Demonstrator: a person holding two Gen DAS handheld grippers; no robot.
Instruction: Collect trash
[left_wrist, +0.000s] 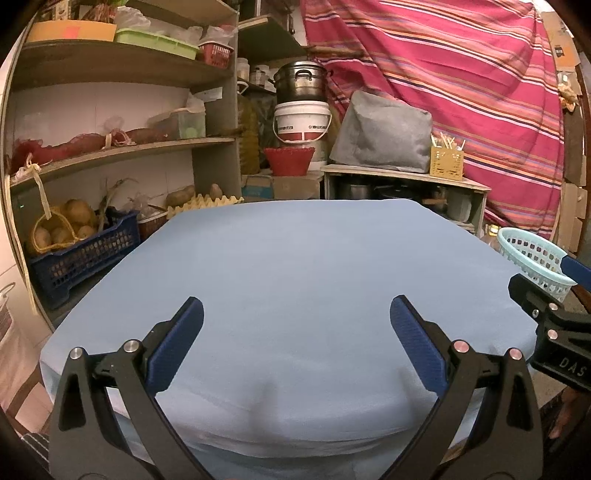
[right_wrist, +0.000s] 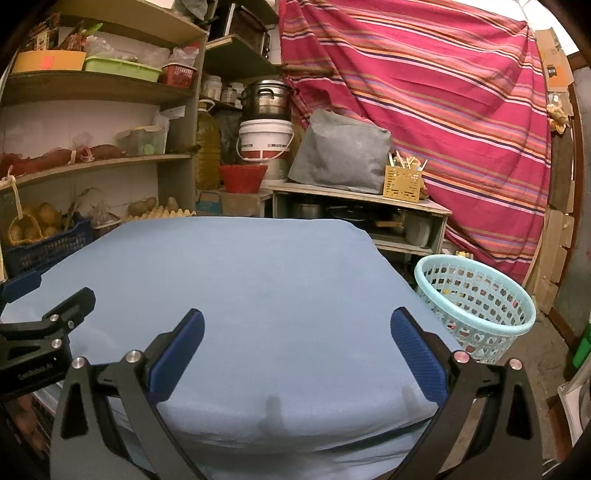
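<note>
Left gripper (left_wrist: 295, 317): hovering over the near part of the bench, blue pads spread wide, nothing between them. In the right wrist view its black frame is showing at the left edge (right_wrist: 22, 291).
Right gripper (right_wrist: 297, 328): hovering beside the left one over the near right part of the bench, pads standing spread wide, holding nothing. In the left wrist view part of it is showing at the right edge (left_wrist: 554, 295).
Bench (right_wrist: 240, 280): lying under a pale blue cloth; the cloth is sitting smooth with a soft crease near the front edge.
Trash: no loose piece is showing on the cloth in either view.
Basket (right_wrist: 476, 295): pale turquoise, perforated, sitting off the right side of the bench, lower than its top. Small coloured bits are showing through its holes; what they are cannot be told. In the left wrist view (left_wrist: 532, 254) it is partly hiding behind the right gripper.
Shelves (left_wrist: 122, 147): standing left of the bench, carrying trays, bags and a blue crate (left_wrist: 85, 251) with potatoes.
Egg tray (left_wrist: 207, 203): lying just behind the far left edge of the bench.
Far side: a red bowl (right_wrist: 242, 177), a white bucket (right_wrist: 264, 138) with a steel pot (right_wrist: 267, 98) on top, and a grey covered object (right_wrist: 341, 151) on a low stand.
Backdrop: a red striped cloth (right_wrist: 424, 110) is hanging across the right of the room.
</note>
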